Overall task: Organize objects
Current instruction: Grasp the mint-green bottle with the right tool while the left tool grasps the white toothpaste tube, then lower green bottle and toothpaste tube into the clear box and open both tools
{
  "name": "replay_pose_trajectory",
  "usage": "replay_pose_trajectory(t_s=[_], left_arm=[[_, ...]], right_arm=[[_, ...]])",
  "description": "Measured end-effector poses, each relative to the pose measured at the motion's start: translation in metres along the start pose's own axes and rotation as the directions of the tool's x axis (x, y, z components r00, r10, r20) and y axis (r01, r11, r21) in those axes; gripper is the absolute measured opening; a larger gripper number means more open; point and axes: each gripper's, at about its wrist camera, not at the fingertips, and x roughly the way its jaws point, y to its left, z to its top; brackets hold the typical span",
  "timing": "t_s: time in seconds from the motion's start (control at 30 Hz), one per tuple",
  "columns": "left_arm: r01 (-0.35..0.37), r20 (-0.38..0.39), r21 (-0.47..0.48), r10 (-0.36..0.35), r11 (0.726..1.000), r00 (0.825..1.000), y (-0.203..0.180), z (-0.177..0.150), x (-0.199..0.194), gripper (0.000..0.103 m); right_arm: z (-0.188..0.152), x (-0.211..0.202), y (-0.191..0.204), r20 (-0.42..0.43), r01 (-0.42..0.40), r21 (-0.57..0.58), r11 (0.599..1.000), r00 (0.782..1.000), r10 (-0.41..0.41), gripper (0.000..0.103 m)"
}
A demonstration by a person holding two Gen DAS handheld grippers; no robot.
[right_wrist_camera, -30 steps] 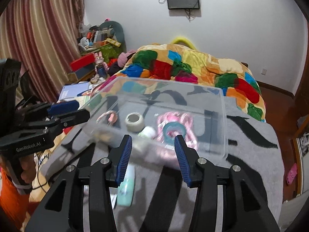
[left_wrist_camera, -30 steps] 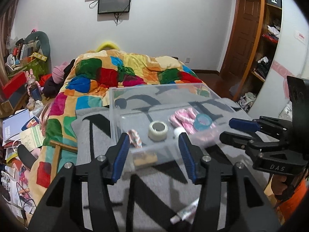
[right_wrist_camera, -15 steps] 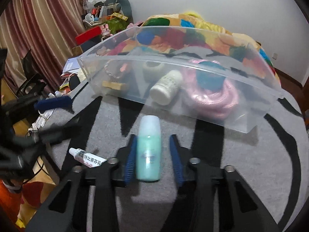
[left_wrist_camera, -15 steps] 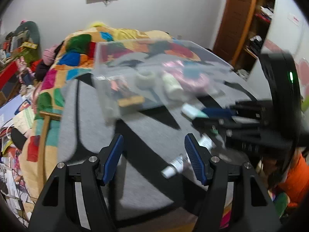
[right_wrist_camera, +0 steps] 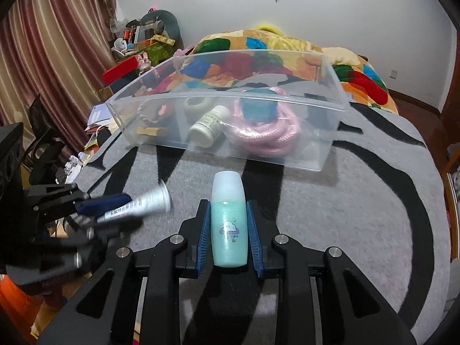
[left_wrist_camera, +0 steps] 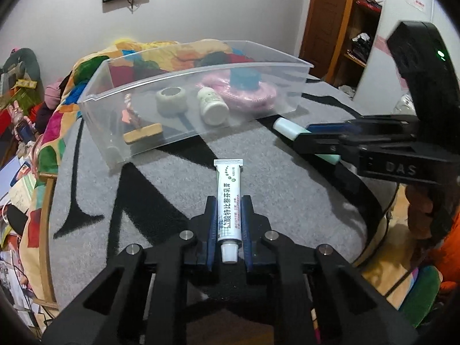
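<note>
My left gripper (left_wrist_camera: 228,204) is shut on a white ointment tube (left_wrist_camera: 228,198), crimped end pointing toward the clear plastic bin (left_wrist_camera: 95,97). My right gripper (right_wrist_camera: 227,210) is shut on a teal lotion bottle (right_wrist_camera: 228,224), cap pointing at the bin (right_wrist_camera: 330,143). The bin stands on the grey and black blanket just beyond both grippers. It holds a pink coiled cord (left_wrist_camera: 258,92), a white pill bottle (left_wrist_camera: 212,106), a tape roll (left_wrist_camera: 171,100) and a wooden clip (left_wrist_camera: 143,133). The right gripper with its bottle (left_wrist_camera: 290,128) shows at right in the left wrist view.
The bin sits on a bed with a grey, black-striped blanket (right_wrist_camera: 359,201) and a colourful quilt (right_wrist_camera: 359,83) behind. Cluttered shelves and curtains (right_wrist_camera: 43,57) stand to the left, a wooden door and shelf (left_wrist_camera: 345,14) to the right. The blanket edge drops off near both grippers.
Both grippers dropped from facing the bin to the blanket in front of it. The left closed on the ointment tube, the right on the teal bottle.
</note>
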Motion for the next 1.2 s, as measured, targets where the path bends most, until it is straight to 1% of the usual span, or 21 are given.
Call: replay_pose_trajectory(t_s=[0.17, 0.27, 0.43, 0.5, 0.6, 0.77, 0.83, 0.97, 1.1, 1.2], left_arm=[[-0.008, 0.021, -0.025, 0.008, 1.0, 1.0, 0.005, 0.006, -0.007, 0.015], [-0.007, 0.056, -0.042, 0.009, 0.999, 0.998, 0.008, 0.015, -0.016, 0.015], [-0.006, 0.129, -0.075, 0.016, 0.997, 0.991, 0.017, 0.038, -0.031, 0.015], [0.005, 0.156, -0.099, 0.011, 0.995, 0.988, 0.022, 0.05, -0.036, 0.015], [0.006, 0.177, -0.124, 0.016, 0.992, 0.984, 0.029, 0.065, -0.037, 0.015], [-0.023, 0.171, -0.164, 0.051, 0.986, 0.984, 0.043, 0.09, -0.027, 0.015], [-0.045, 0.165, -0.17, 0.074, 0.984, 0.984, 0.047, 0.097, -0.02, 0.015], [-0.066, 0.141, -0.187, 0.093, 0.98, 0.986, 0.058, 0.111, -0.004, 0.015], [-0.083, 0.11, -0.21, 0.108, 0.974, 0.988, 0.068, 0.117, 0.012, 0.015], [-0.081, 0.087, -0.228, 0.103, 0.97, 0.991, 0.075, 0.119, 0.025, 0.015]], right_arm=[[0.001, -0.011, 0.002, 0.034, -0.004, 0.0, 1.0, 0.999, 0.004, 0.023], [0.006, -0.019, 0.002, 0.062, -0.009, 0.0, 1.0, 0.998, 0.009, 0.023], [0.024, -0.034, 0.002, 0.126, -0.005, -0.002, 1.0, 0.992, 0.005, 0.023], [0.033, -0.037, 0.002, 0.153, 0.003, -0.002, 1.0, 0.988, -0.002, 0.023], [0.043, -0.037, 0.0, 0.175, 0.014, 0.004, 1.0, 0.984, -0.015, 0.023], [0.068, -0.022, 0.0, 0.178, 0.011, 0.016, 1.0, 0.984, -0.013, 0.023], [0.077, -0.013, 0.001, 0.168, 0.008, 0.014, 1.0, 0.986, -0.011, 0.023], [0.094, 0.009, 0.004, 0.135, 0.01, 0.005, 1.0, 0.991, -0.011, 0.023], [0.106, 0.03, 0.003, 0.098, 0.024, -0.004, 1.0, 0.995, -0.024, 0.023], [0.109, 0.038, 0.002, 0.087, 0.026, -0.012, 1.0, 0.996, -0.025, 0.023]])
